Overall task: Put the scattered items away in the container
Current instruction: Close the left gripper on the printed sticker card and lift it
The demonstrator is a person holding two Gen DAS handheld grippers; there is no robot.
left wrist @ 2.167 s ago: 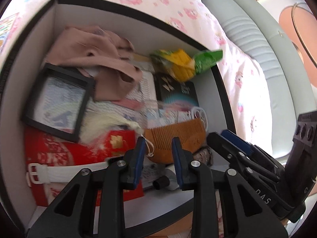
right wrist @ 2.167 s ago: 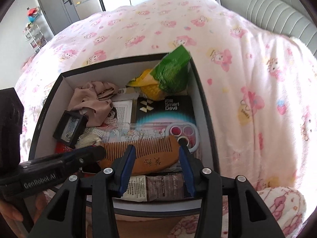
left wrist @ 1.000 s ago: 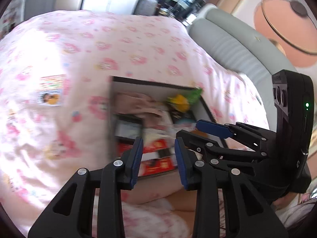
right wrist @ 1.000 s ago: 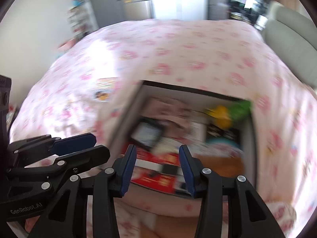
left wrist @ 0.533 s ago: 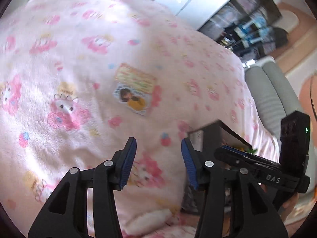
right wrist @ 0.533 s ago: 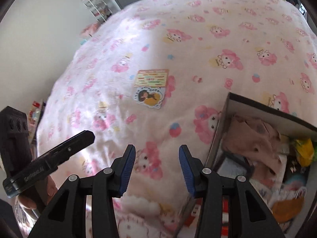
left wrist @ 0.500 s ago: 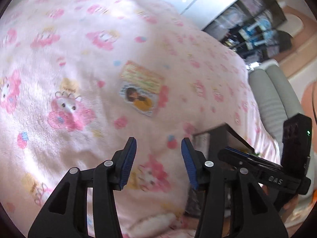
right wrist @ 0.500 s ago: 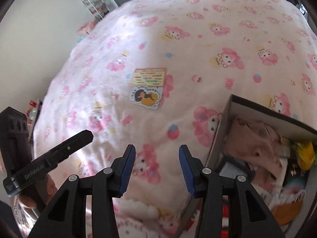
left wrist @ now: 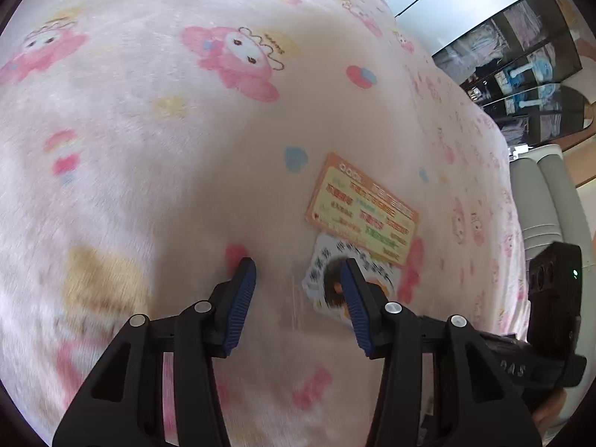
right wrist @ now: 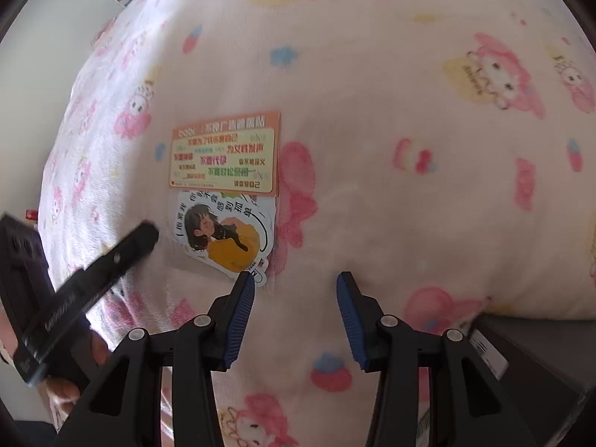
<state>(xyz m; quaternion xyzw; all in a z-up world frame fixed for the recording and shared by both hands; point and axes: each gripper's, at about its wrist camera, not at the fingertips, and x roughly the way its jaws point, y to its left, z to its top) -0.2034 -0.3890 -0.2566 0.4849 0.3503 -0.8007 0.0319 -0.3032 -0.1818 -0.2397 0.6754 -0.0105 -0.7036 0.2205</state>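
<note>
The blanket [right wrist: 372,74] over the bed is soft, fuzzy fleece, matt, printed with pink cartoon figures. On it lie a smooth orange-bordered card [right wrist: 225,151] and a glossy printed sticker [right wrist: 223,232]. Each tool is matt black plastic with ribbed blue pads [left wrist: 241,307].

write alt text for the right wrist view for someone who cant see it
The open right tongs hover over a pink cartoon-print blanket, empty. Just ahead to their left lie an orange-bordered card and a sticker of a girl in yellow, edges touching. The left tongs reach in from the left, and a dark box corner shows at lower right.
</note>
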